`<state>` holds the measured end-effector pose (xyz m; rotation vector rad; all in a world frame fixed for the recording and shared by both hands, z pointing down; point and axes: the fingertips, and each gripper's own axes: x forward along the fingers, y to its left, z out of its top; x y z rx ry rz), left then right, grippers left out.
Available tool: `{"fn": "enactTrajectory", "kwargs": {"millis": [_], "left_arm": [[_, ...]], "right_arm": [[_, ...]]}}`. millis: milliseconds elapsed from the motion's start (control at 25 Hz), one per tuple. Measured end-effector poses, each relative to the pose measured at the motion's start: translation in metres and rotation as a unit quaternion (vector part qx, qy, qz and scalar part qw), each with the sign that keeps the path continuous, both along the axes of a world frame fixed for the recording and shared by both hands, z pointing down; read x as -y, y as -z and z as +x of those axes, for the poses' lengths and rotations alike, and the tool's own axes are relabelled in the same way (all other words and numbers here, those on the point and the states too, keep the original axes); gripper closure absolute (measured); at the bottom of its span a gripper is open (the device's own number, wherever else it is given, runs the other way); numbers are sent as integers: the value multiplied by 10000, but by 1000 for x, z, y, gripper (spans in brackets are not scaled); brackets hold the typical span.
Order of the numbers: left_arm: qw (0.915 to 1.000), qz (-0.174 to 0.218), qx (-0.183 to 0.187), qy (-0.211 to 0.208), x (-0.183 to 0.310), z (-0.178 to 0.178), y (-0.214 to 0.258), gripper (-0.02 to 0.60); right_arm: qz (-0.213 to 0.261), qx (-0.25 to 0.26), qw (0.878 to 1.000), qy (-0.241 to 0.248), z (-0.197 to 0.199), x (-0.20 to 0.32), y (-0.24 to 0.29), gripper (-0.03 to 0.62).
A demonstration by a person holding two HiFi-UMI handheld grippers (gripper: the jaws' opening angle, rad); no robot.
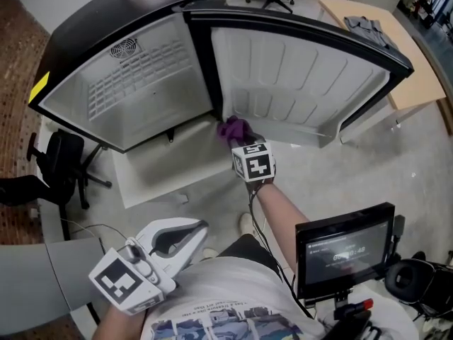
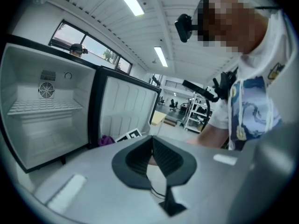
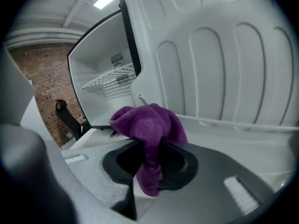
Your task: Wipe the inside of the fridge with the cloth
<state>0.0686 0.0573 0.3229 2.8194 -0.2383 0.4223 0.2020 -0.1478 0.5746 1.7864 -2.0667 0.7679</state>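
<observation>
Gripping the purple cloth [image 3: 148, 125] bunched between its jaws, the right claw [image 1: 239, 137] hovered near the foot of the open door [image 1: 297, 69] — the fridge [image 1: 134, 83] cavity lay to its left; the left claw [image 1: 198, 229], pinched shut and empty, hung well apart — by the body.

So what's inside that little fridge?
A wire shelf and a round fan vent above it; nothing else shows. The inner wall nearest the door is hidden by the black frame.
</observation>
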Motion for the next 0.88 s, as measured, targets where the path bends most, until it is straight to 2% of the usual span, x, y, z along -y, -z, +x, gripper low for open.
{"fn": "enactTrajectory", "kwargs": {"millis": [120, 240, 320, 400, 560, 760, 880], "left_arm": [[9997, 49, 219, -36, 2, -5, -9, 574], [9999, 50, 122, -104, 2, 4, -6, 574], [9998, 61, 40, -167, 3, 10, -4, 574], [9997, 39, 139, -202, 3, 13, -8, 574], [9996, -171, 93, -214, 1, 27, -5, 574], [9991, -174, 4, -383, -1, 45, -3, 574], [9988, -122, 28, -479, -4, 51, -5, 574]], "right_arm": [[-130, 615, 9980, -110, -2, 4, -1, 520], [-176, 1012, 9945, -213, 2, 4, 0, 520], [-164, 1083, 9937, -239, 6, 4, 0, 522], [-185, 1132, 9930, -283, 10, 3, -2, 520], [-234, 1376, 9891, -466, 25, -3, -2, 520], [-227, 1815, 9806, -709, 44, -9, -2, 520], [-217, 1864, 9789, -810, 56, -17, -1, 520]]}}
